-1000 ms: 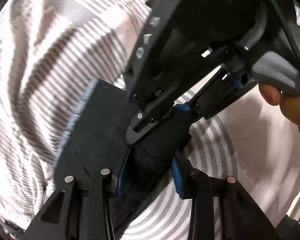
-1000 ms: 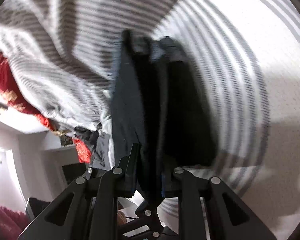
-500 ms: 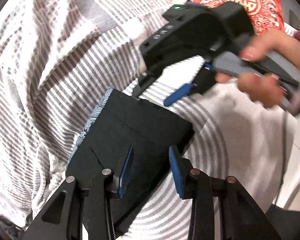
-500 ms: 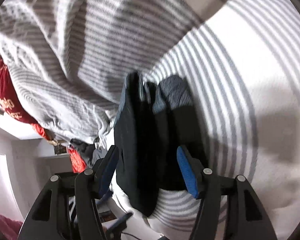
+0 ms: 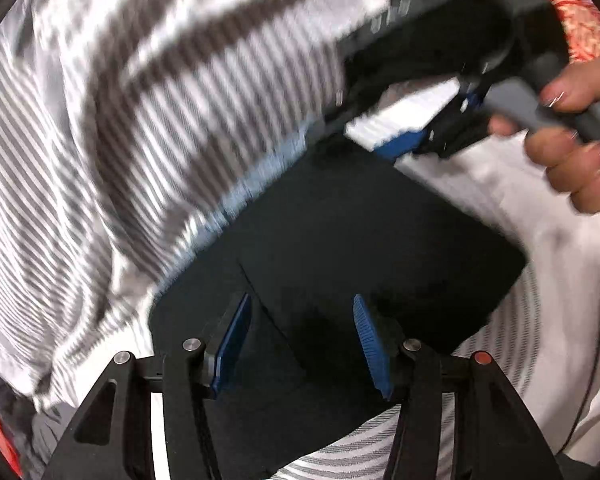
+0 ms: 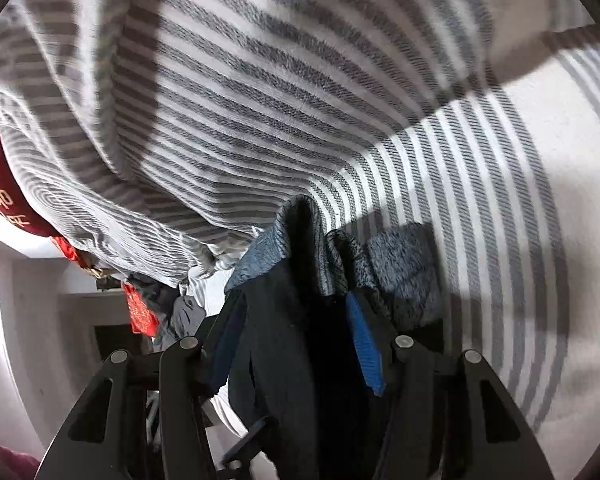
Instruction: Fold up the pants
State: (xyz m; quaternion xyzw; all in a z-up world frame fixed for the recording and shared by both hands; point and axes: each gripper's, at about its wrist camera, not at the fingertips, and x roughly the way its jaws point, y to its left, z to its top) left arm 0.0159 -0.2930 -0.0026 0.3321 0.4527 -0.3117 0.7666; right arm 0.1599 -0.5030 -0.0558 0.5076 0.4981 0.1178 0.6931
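Observation:
The dark pants (image 5: 352,248) lie folded in a flat rectangle on the striped bedding, with a fuzzy blue-grey lining along the left edge. My left gripper (image 5: 300,344) is open over their near edge and holds nothing. My right gripper (image 5: 384,136) shows in the left wrist view at the far corner of the pants, open, held by a hand. In the right wrist view the right gripper (image 6: 296,352) is open with the stacked layers of the pants (image 6: 300,320) standing between its fingers, not clamped.
A rumpled grey-and-white striped blanket (image 5: 132,128) lies heaped to the left of the pants and fills the upper half of the right wrist view (image 6: 260,100). A red cushion (image 5: 580,12) lies at the far right. Other clothes (image 6: 168,308) lie at the bed's edge.
Both grippers have let go of the pants and opened. The folded pants now lie flat on the bed. The right gripper has drawn back to their far corner.

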